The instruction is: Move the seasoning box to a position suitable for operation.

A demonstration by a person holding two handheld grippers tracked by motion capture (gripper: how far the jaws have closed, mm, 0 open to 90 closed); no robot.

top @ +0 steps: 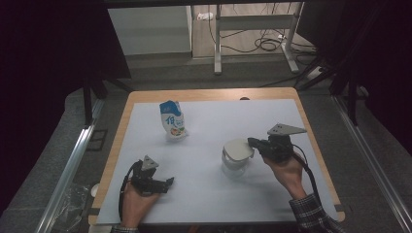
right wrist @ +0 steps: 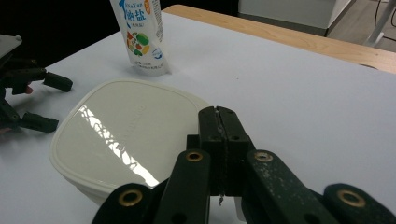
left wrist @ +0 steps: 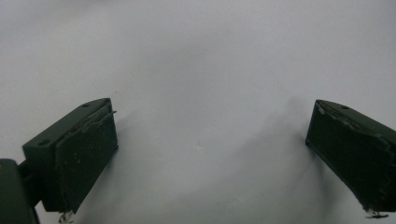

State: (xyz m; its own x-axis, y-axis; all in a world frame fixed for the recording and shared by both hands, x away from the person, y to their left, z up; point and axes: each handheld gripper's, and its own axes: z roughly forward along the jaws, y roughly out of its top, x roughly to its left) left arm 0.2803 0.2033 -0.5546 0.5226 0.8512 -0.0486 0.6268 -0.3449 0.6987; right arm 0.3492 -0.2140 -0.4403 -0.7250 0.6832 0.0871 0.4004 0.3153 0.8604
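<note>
Seemingly early on: lid (right wrist: 123, 140) not yet off clear container (top: 235, 166), contents can't tell. Right hand-held gripper (right wrist: 219, 114) at container's right edge, jaws shut together at lid rim. Left hand-held gripper (top: 168, 183) left of container, wide open w/ nothing held. Salt pouch (top: 172, 120) upright beyond container, unopened, on desk (top: 209, 94)

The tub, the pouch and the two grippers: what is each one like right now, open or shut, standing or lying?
Tub: upright, white lid on.
Pouch: standing upright on the table, top looks sealed.
Left hand-held gripper: open, nothing between its jaws.
Right hand-held gripper: shut, jaws pressed together at the lid's edge; whether it grips the lid is hard to tell.
</note>
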